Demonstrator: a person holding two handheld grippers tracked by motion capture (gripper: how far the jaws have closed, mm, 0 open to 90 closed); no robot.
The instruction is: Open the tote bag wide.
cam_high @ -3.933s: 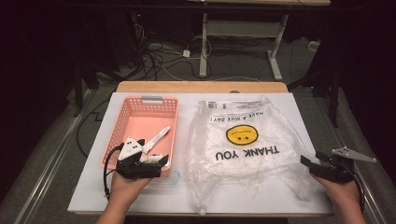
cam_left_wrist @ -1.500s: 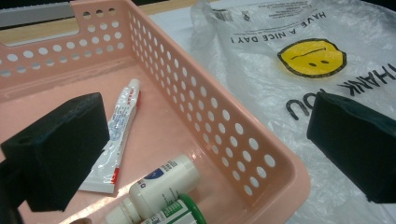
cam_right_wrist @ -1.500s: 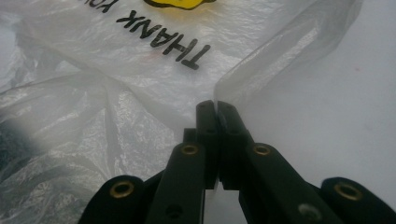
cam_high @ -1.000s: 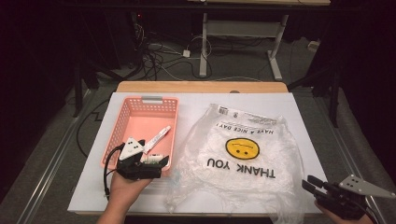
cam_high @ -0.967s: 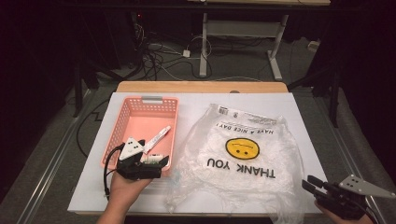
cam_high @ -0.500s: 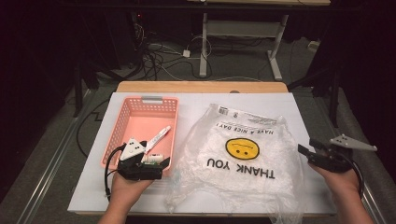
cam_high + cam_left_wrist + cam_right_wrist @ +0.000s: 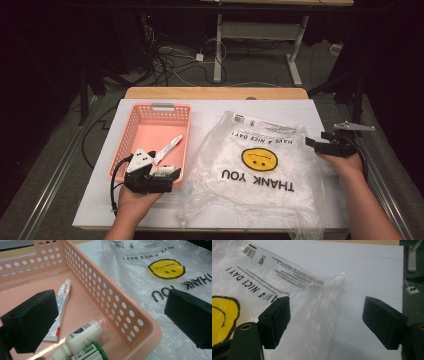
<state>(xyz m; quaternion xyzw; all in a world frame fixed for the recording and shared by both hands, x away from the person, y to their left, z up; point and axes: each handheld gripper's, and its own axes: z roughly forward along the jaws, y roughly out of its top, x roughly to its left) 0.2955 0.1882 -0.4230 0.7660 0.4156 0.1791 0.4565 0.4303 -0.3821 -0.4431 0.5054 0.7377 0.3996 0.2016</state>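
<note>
A clear plastic bag (image 7: 260,165) printed with a yellow smiley and "THANK YOU" lies flat on the white table (image 7: 300,107). My right gripper (image 7: 312,143) is at the bag's right edge. Its jaws have just been opening and now stand open (image 7: 325,320), with the crumpled bag edge (image 7: 322,307) loose between them. A pink basket (image 7: 131,135) at the left holds a toothpaste tube (image 7: 62,305), a white bottle (image 7: 85,336) and a green-capped bottle (image 7: 91,352). My left gripper (image 7: 160,175) is open (image 7: 110,325) astride the basket's right wall (image 7: 117,307) near its front corner.
The table's near edge runs just in front of both hands. Bare white tabletop (image 7: 367,270) lies beyond and right of the bag. Past the far edge there are cables and desk legs (image 7: 220,45) on the floor.
My right gripper has moved from the table's near right corner away along the bag's right edge, and its jaws have spread. The left gripper and the basket have stayed put.
</note>
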